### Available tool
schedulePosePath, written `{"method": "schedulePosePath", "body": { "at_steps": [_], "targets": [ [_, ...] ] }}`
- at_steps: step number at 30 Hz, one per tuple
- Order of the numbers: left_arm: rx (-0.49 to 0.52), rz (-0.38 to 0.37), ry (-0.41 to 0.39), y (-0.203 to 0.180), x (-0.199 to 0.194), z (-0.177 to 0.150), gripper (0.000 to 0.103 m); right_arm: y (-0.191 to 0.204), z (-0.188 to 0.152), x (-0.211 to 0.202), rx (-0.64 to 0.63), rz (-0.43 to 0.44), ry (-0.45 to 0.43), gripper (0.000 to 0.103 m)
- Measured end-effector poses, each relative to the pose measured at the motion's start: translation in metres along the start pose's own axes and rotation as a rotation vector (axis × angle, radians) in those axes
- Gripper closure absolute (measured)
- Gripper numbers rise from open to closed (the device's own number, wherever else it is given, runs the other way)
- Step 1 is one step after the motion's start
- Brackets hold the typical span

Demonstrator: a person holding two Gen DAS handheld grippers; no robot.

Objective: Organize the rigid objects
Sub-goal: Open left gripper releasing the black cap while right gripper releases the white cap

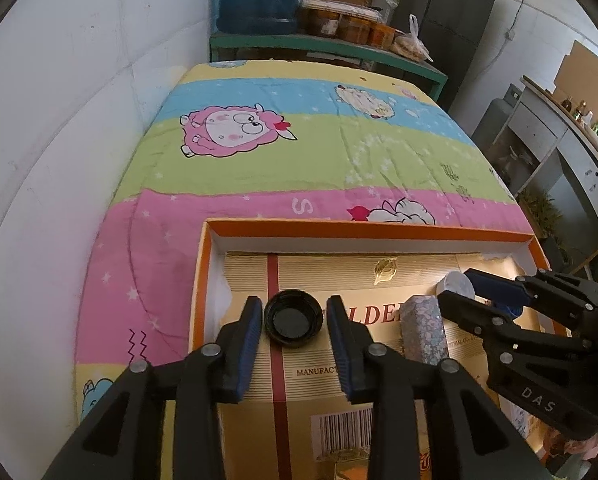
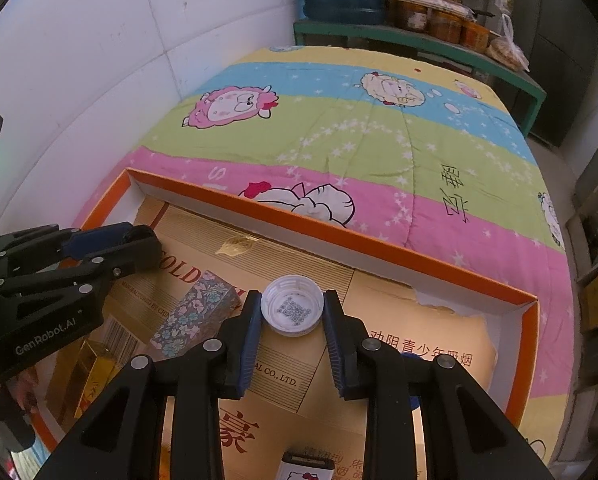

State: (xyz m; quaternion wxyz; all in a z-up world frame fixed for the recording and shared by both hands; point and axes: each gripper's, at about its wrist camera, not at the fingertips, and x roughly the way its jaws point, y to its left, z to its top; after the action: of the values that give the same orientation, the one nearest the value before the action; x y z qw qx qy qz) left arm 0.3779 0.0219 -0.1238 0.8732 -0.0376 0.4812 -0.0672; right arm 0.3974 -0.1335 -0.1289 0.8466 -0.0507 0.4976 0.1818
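Left tongs (image 1: 293,322): spread around black cap (image 1: 293,319), inside orange tray (image 1: 363,227). Right tongs (image 2: 291,314): flanking white cap (image 2: 291,311), grip uncertain, same tray; apparently deposited for sorting.

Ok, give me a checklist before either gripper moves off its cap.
1. Black cap between the left gripper fingers: ok.
2. White cap between the right gripper fingers: ok.
3. Left pads off the black cap: ok, a slim gap shows.
4. Right pads off the white cap: cannot tell.
5. Both caps inside the tray: ok.
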Motion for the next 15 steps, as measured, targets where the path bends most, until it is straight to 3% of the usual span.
{"method": "schedulePosePath", "body": {
  "at_steps": [15],
  "targets": [
    [0.04,0.029,-0.085,-0.013,-0.033,-0.003,0.067,0.004,-0.002,-0.032,0.019,-0.009,-0.059,0.067]
  ]
}}
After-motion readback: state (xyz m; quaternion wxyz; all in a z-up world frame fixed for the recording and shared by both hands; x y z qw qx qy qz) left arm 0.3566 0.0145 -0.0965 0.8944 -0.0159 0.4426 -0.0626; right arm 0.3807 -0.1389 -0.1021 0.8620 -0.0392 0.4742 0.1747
